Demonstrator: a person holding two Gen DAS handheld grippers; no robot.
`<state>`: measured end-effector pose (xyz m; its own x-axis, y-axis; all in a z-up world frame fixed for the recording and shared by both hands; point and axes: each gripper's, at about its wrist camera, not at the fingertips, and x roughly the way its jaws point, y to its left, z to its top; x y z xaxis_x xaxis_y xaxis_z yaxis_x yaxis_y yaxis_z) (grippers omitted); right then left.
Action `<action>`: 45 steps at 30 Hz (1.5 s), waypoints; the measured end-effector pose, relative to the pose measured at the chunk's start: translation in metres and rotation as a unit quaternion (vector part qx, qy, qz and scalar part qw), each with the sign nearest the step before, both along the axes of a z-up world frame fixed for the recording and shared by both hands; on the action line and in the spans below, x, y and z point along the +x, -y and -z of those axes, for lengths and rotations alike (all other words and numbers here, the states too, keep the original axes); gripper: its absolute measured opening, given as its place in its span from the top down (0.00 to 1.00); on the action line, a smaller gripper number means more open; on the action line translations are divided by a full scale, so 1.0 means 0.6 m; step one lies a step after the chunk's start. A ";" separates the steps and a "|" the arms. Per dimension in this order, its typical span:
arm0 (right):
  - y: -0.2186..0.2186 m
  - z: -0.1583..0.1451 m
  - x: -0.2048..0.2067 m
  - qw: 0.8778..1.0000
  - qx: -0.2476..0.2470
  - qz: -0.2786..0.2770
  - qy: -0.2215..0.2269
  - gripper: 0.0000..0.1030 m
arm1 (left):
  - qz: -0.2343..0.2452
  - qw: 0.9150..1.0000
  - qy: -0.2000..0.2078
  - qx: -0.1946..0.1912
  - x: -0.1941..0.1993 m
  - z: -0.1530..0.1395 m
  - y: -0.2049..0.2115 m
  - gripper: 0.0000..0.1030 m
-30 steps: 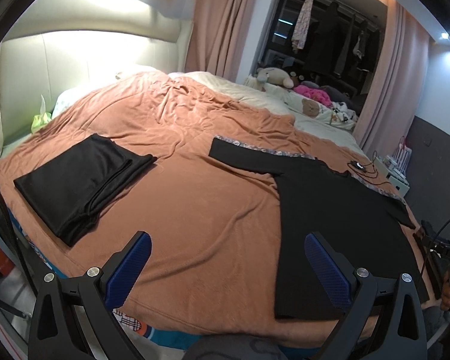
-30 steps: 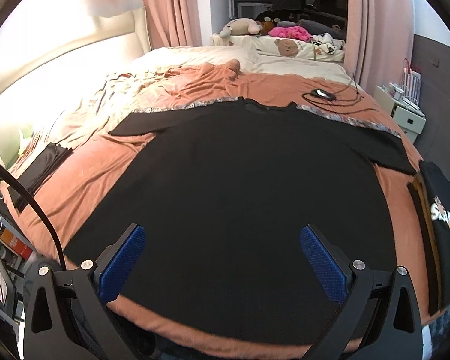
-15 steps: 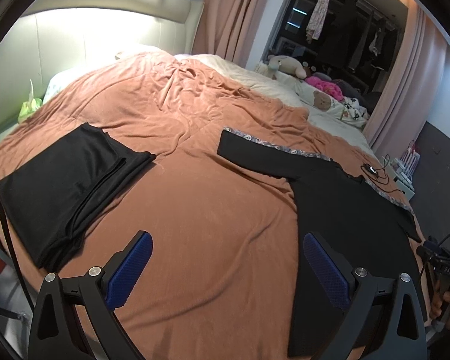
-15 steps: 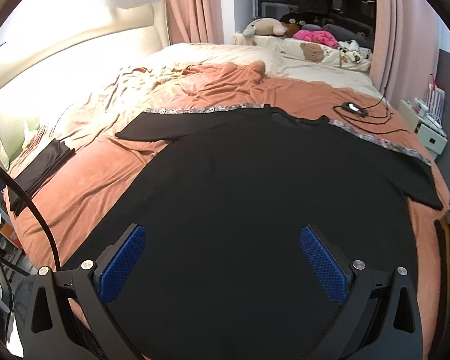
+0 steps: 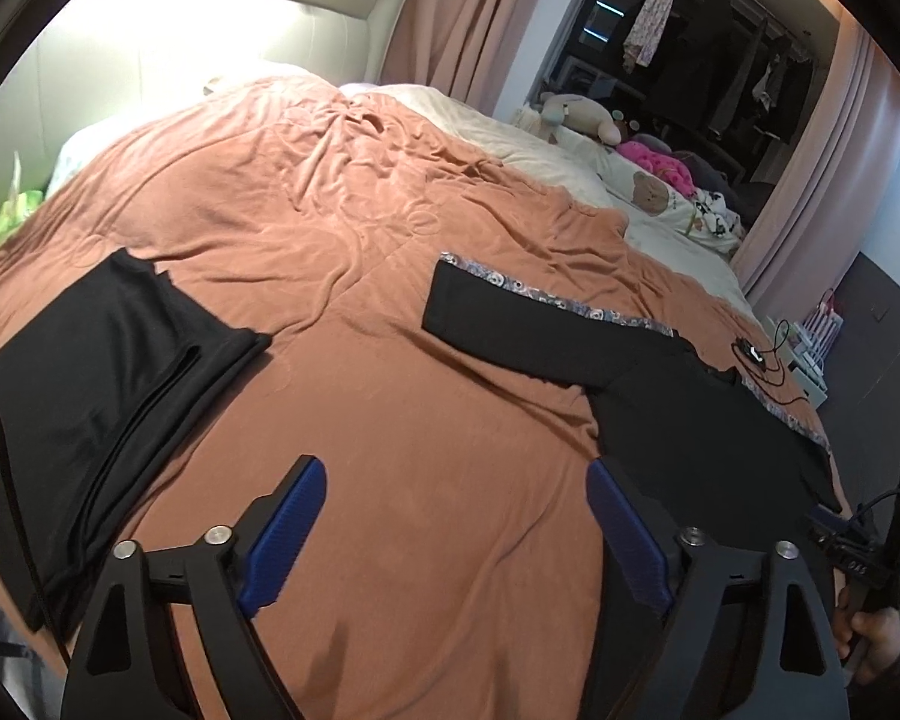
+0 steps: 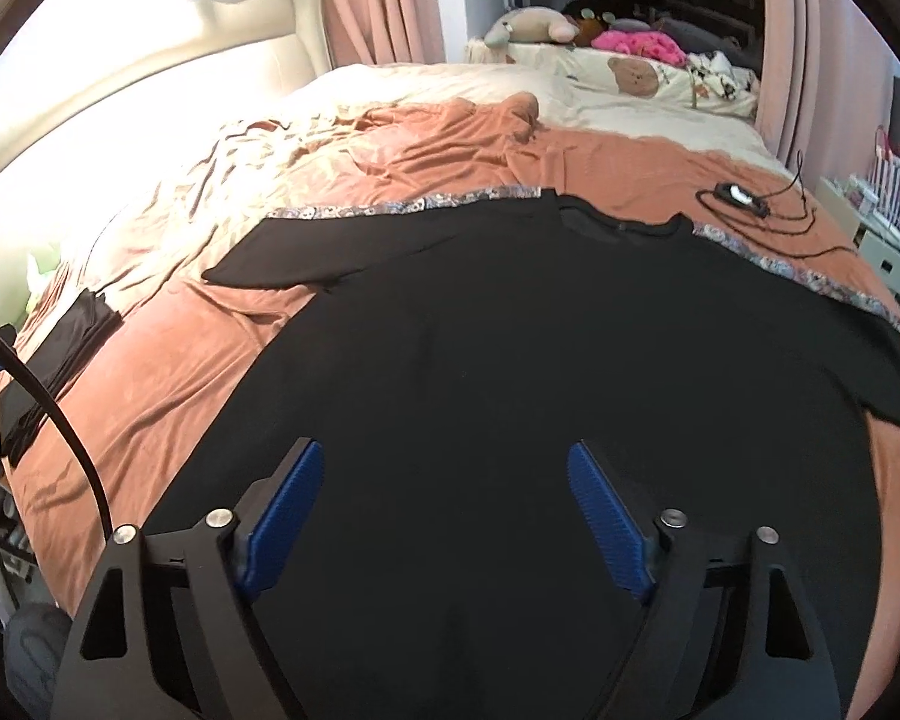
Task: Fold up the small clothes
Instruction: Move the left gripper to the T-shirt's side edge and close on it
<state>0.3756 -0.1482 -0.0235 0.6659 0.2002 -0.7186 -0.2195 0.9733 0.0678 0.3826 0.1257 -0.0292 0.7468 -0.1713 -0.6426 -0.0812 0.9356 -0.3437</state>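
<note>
A black T-shirt [image 6: 540, 360] lies spread flat on the orange blanket [image 6: 168, 384], sleeves out to both sides. My right gripper [image 6: 444, 498] hovers over the shirt's lower half, its jaws closing with nothing gripped between them. In the left wrist view the same shirt [image 5: 690, 420] lies at the right, one sleeve reaching left. My left gripper [image 5: 456, 516] hangs over bare blanket [image 5: 390, 420] just left of the shirt's side edge, jaws closing on nothing. A folded black garment [image 5: 108, 372] rests at the left of the bed.
A small device with black cables [image 6: 744, 198] lies beyond the shirt's collar. Stuffed toys [image 6: 576, 30] and a cream duvet [image 6: 510, 90] sit at the far end. A white drawer unit [image 6: 882, 240] stands to the right of the bed. A hand [image 5: 876, 636] holds the other gripper.
Both grippers have moved forward over the bed and lower, and their jaws have narrowed a little. The left gripper now sits closer to the shirt's side edge.
</note>
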 end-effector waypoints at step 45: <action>-0.164 0.149 0.448 0.988 0.121 -0.046 -0.088 0.94 | 0.013 0.977 -0.175 -0.119 0.444 0.203 -0.028 0.56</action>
<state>0.6444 -0.0496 -0.1131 0.5054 0.4341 -0.7457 -0.2698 0.9004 0.3413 0.6491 0.1426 -0.1508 0.4820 -0.3631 -0.7974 -0.2088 0.8362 -0.5070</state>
